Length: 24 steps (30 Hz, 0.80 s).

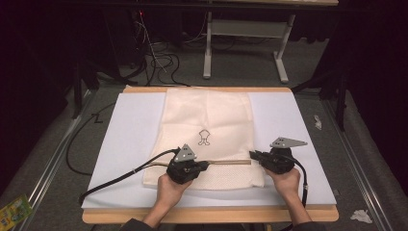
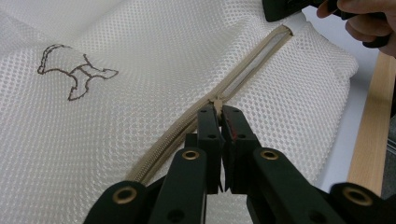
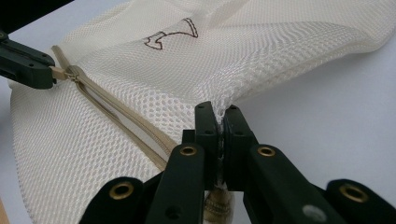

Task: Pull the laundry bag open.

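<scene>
Mesh bag [image 1: 207, 125], cream-white, lies flat in the middle of the high view on a pale blue mat [image 1: 125, 139] covering the table [image 1: 207, 215]. A small dark outline figure [image 1: 204, 137] is printed near the bag's centre. A beige zipper [image 1: 231, 162] runs across the bag's lower part, between the two grippers.

Left gripper [image 2: 218, 112]: held in the person's left hand [image 1: 169, 186], lower centre-left of the high view. In the left gripper view its fingers are pressed together on the zipper pull [image 2: 216, 101], with no visible gap between them. Beyond the pull, toward the upper right of that view, the zipper stands parted; behind it, toward the lower left, it is closed.

Right gripper [image 3: 221, 111]: held in the right hand [image 1: 286, 181], lower centre-right of the high view, at the bag's right edge. In the right gripper view its fingers are closed tight on a pinched fold of mesh at the zipper's end, and the fabric puckers upward where it enters the fingers. The left gripper's tip appears at the upper left of that view, gripping the pull.
</scene>
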Available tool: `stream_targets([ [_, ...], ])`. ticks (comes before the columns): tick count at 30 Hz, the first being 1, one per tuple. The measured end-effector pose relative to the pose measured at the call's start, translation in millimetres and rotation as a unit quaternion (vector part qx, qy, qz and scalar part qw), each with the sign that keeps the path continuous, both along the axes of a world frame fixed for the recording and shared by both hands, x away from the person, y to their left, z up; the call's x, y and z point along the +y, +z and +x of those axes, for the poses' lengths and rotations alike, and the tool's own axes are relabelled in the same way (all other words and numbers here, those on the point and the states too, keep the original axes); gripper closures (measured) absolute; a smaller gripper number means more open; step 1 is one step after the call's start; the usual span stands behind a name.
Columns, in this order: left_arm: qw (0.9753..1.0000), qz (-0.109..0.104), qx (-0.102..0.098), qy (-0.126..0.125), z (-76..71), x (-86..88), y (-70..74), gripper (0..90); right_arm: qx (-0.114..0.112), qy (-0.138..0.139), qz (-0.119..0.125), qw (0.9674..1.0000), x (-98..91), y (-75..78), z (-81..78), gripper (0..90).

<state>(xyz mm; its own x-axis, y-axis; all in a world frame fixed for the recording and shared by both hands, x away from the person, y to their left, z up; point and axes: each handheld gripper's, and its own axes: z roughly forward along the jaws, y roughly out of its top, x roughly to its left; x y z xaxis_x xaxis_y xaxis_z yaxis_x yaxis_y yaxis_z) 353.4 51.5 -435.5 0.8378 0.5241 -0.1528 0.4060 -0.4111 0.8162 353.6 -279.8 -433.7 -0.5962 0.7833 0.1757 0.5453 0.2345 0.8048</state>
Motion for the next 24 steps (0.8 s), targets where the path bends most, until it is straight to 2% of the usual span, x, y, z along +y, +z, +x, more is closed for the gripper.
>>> stream_targets([
  [24,0.9999,-0.008,0.002,0.012,-0.1,14.3,-0.1,87.2,0.0,-0.001,-0.004,1.0,-0.7,-0.4,0.3,88.4],
])
